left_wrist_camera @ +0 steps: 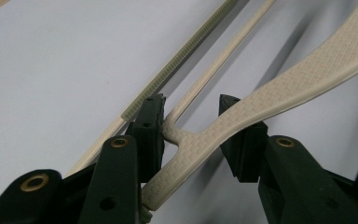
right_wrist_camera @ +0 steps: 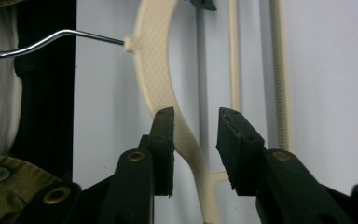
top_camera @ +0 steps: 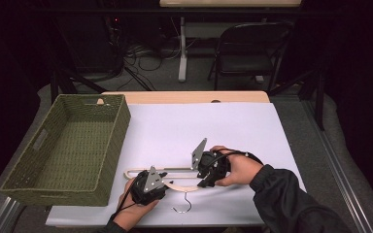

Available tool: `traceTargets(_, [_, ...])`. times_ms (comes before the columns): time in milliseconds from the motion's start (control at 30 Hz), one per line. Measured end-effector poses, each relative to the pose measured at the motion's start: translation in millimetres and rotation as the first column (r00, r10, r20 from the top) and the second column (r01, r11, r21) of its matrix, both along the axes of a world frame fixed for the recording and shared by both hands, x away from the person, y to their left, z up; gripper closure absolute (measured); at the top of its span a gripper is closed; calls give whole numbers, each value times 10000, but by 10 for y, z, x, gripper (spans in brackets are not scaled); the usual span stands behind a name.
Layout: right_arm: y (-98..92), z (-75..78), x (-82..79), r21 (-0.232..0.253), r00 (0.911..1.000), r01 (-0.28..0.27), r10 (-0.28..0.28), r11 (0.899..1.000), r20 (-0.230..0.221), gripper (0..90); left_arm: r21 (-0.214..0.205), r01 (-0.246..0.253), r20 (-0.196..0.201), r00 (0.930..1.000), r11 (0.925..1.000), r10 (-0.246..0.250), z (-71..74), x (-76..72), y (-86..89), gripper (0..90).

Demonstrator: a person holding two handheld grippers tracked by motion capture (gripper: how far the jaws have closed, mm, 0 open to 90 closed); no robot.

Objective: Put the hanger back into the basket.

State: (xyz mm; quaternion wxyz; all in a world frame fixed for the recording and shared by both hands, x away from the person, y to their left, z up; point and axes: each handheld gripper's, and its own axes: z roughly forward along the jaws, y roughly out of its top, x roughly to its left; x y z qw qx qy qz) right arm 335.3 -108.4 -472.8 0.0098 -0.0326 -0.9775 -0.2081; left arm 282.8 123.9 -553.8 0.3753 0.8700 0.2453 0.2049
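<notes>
While your left gripper (left_wrist_camera: 191, 121) straddled the cream plastic hanger (left_wrist_camera: 270, 93) near one shoulder end, its jaws stood partly apart: one pad seemed to touch the plastic where the thin lower bar branches off, the other stood just off the flat arm, so I judged nothing was clamped yet. Your right gripper (right_wrist_camera: 193, 123) sat the same way at the other shoulder, jaws apart on either side of the curved arm, gripping nothing. The hanger (top_camera: 175, 184) lay flat on the white table (top_camera: 213, 126) close to your edge, its wire hook (top_camera: 182, 204) pointing back at you, with your left hand (top_camera: 136, 208) and right hand (top_camera: 238, 170) at its two ends. Off to the left stood the green woven basket (top_camera: 116, 141), with nothing visible inside.

By my reading you had lined up both ends but not closed, lifted or moved the hanger; all of that was left.

From above, the basket, the gap between it and the hanger, and a folding chair (top_camera: 247, 48) beyond the table were plain, but the jaw gaps were not. Your gripper views gave those gaps, and the right one caught the hook (right_wrist_camera: 51, 42) joining the neck.
</notes>
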Motion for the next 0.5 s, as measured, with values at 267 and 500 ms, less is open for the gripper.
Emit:
traceTargets(267, [-27,-15,-52,79,9995,-263,265,9996,-187,587,-75,2,-20,10000,10000,-2,5,3,8,617])
traceTargets(500, [68,-86,-129,-146,9975,-698,700,9975,113,540,-63,4,-48,10000,10000,-4,8,6,10,617])
